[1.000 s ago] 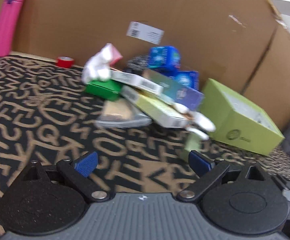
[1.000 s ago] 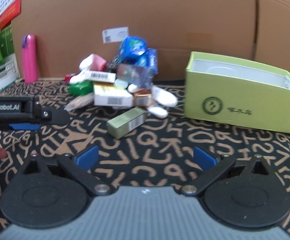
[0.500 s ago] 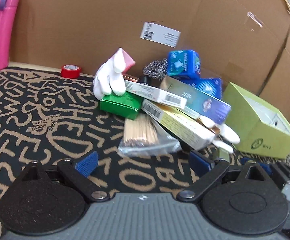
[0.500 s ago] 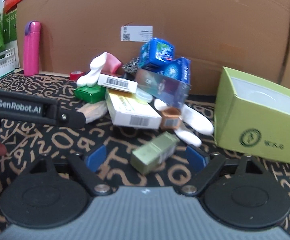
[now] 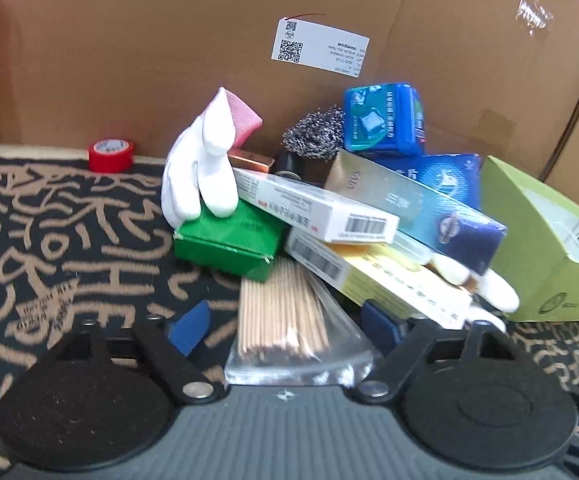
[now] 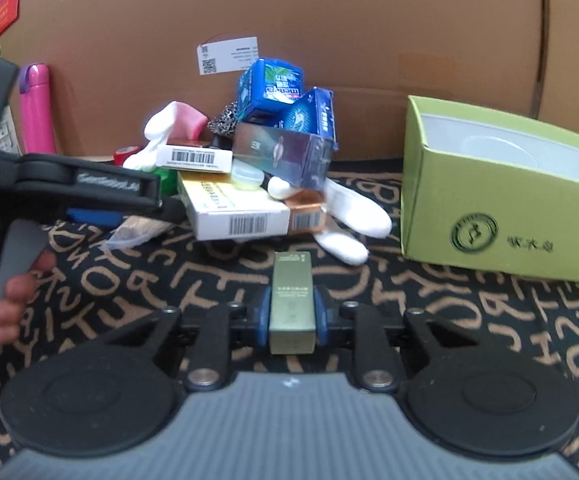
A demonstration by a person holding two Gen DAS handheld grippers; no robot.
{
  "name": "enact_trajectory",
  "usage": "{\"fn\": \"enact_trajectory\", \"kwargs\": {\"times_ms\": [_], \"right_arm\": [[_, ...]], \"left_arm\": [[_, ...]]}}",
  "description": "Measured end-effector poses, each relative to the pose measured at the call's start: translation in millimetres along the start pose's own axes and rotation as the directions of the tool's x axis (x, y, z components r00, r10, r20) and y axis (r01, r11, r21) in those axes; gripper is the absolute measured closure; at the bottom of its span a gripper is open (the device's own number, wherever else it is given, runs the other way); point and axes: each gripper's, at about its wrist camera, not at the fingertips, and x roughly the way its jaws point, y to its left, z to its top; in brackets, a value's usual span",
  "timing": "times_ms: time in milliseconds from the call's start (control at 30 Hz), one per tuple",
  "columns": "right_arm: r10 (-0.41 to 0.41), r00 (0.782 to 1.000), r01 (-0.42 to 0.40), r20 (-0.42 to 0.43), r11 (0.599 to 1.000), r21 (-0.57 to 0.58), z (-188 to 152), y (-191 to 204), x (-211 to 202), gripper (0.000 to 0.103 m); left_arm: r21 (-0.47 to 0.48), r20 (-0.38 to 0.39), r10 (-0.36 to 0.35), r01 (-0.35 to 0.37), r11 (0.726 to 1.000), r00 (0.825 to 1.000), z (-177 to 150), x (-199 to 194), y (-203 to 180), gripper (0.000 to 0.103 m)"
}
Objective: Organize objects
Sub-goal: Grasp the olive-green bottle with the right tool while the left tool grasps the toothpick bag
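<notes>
Right tongs (image 6: 291,316) had just closed, pads clamping a small olive box (image 6: 291,300) low over the desk (image 6: 469,312). Left tongs (image 5: 285,326), narrowing but apart, straddled a bagged skewer bundle (image 5: 279,316) at the pile's front; green open box (image 6: 501,196) beyond, right.

Heap of boxes (image 6: 245,184) lies mid-cloth (image 6: 429,300), before the cardboard wall (image 6: 289,8). Open carton (image 6: 501,216) stands right of the heap. Bottle (image 6: 37,108) stands upright at far left, against the wall. Tape roll (image 5: 110,155) lies left of the heap. Skewer packet (image 5: 285,320) lies at the heap's front edge.
</notes>
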Motion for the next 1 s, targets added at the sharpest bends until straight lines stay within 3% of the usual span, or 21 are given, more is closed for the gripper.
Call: {"fn": "enact_trajectory", "kwargs": {"times_ms": [33, 100, 200, 300, 500, 533, 600, 767, 867, 1000], "right_arm": [[0.004, 1.0, -0.004, -0.001, 1.0, 0.003, -1.2, -0.4, -1.8, 0.08], [0.01, 1.0, -0.01, -0.003, 1.0, 0.001, -3.4, 0.7, -6.3, 0.08], [0.042, 0.999, -0.042, -0.01, 0.999, -0.009, -6.7, 4.3, -13.0, 0.08], [0.06, 0.998, -0.06, -0.02, 0.998, -0.026, -12.6, 4.9, -24.0, 0.08], [0.086, 0.995, -0.088, -0.048, 0.995, -0.041, -24.6, -0.7, -46.7, 0.078], [0.084, 0.995, -0.086, -0.046, 0.995, -0.041, -25.5, -1.1, -48.1, 0.072], [0.09, 0.995, -0.092, -0.046, 0.995, -0.042, -25.0, -1.3, -47.9, 0.067], [0.084, 0.996, -0.086, -0.041, 0.995, -0.054, -20.5, 1.5, -42.4, 0.067], [0.083, 0.996, -0.085, -0.04, 0.995, -0.058, -19.3, 1.8, -40.0, 0.067], [0.085, 0.995, -0.088, -0.046, 0.994, -0.067, -19.7, 2.7, -39.1, 0.067]], "left_arm": [[0.011, -0.001, 0.002, -0.002, 1.0, 1.0, 0.1, 0.1, 0.1, 0.031], [0.039, -0.004, 0.004, -0.004, 0.999, 1.0, -2.4, -3.1, -1.6, 0.052], [0.075, -0.002, 0.014, -0.014, 0.997, 1.0, -10.3, -12.6, -3.5, 0.066], [0.067, -0.013, -0.008, 0.009, 0.998, 1.0, -21.8, -29.7, -0.8, 0.071], [0.1, -0.07, -0.089, 0.096, 0.99, 0.994, -57.2, -78.2, -5.5, 0.068], [0.101, -0.072, -0.09, 0.097, 0.99, 0.993, -60.4, -82.3, -6.4, 0.065], [0.084, -0.074, -0.083, 0.089, 0.993, 0.994, -61.2, -86.6, -6.9, 0.041], [0.091, -0.075, -0.062, 0.069, 0.993, 0.995, -50.6, -79.0, -13.9, 0.04], [0.121, -0.118, -0.063, 0.077, 0.99, 0.991, -52.1, -72.3, -19.2, 0.046], [0.14, -0.111, -0.061, 0.076, 0.987, 0.992, -56.5, -76.6, -21.3, 0.047]]}}
